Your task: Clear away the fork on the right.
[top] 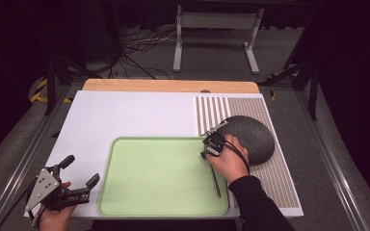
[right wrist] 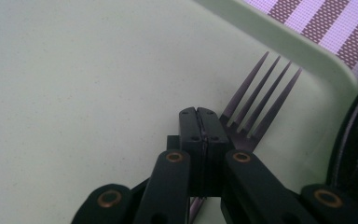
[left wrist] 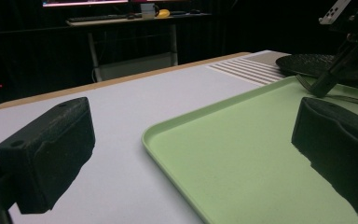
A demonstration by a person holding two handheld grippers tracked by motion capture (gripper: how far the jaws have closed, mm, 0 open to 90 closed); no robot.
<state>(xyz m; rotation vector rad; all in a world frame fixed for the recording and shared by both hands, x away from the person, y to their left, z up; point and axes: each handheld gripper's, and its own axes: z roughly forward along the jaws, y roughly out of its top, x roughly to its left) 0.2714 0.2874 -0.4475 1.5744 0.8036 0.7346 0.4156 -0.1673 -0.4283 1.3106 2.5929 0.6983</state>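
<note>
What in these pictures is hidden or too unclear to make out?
- Fork: in the right gripper view the shut right claw covers its neck.
- Dark plate: the hand hides its near edge in the high view.
- Desk items: too small, left gripper view.

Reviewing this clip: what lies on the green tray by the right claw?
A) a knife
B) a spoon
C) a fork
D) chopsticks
C: in the right gripper view, four tines of a fork spread out past the right claw, whose jaws are pressed together over the fork's neck, on the green tray.
</note>
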